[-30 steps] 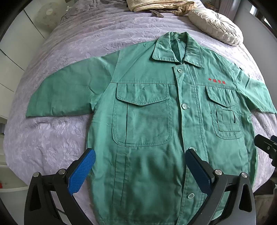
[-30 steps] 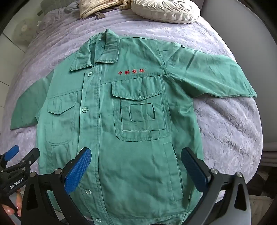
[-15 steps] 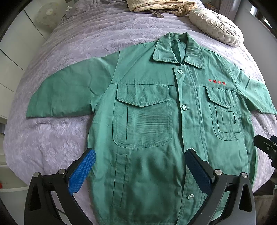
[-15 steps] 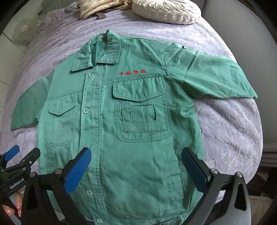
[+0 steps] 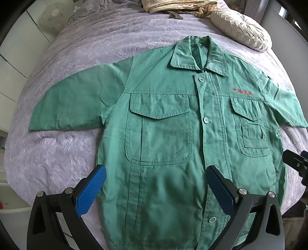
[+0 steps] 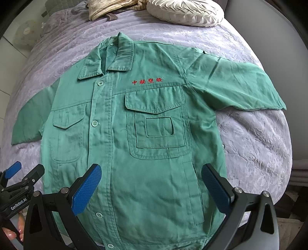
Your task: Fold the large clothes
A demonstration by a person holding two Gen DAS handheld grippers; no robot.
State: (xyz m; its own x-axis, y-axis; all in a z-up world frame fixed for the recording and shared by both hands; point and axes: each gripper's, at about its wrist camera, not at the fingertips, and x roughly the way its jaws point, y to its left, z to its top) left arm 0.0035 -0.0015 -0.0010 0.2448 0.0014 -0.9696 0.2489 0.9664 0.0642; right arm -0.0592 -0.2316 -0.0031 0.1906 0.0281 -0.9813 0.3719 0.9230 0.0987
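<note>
A green short-sleeved work shirt (image 5: pixel 159 134) lies flat and face up on a bed, buttoned, collar at the far end, both sleeves spread out; it also fills the right wrist view (image 6: pixel 154 134). Red embroidered characters (image 6: pixel 147 81) sit above one chest pocket. My left gripper (image 5: pixel 156 171) is open and empty, hovering over the shirt's lower left half. My right gripper (image 6: pixel 152 169) is open and empty over the lower right half. Each gripper shows at the edge of the other's view: the right one (image 5: pixel 296 163) and the left one (image 6: pixel 21 180).
The bed has a crinkled lilac cover (image 5: pixel 57 157). A cream round cushion (image 5: pixel 242 30) and a bundled beige striped cloth (image 5: pixel 173 5) lie at the far end. White cabinets (image 5: pixel 11 67) stand to the left, a grey wall (image 6: pixel 288 48) to the right.
Both views have shifted very slightly; the shirt sits a touch lower in the right wrist view. The shirt has not moved and both grippers stay open.
</note>
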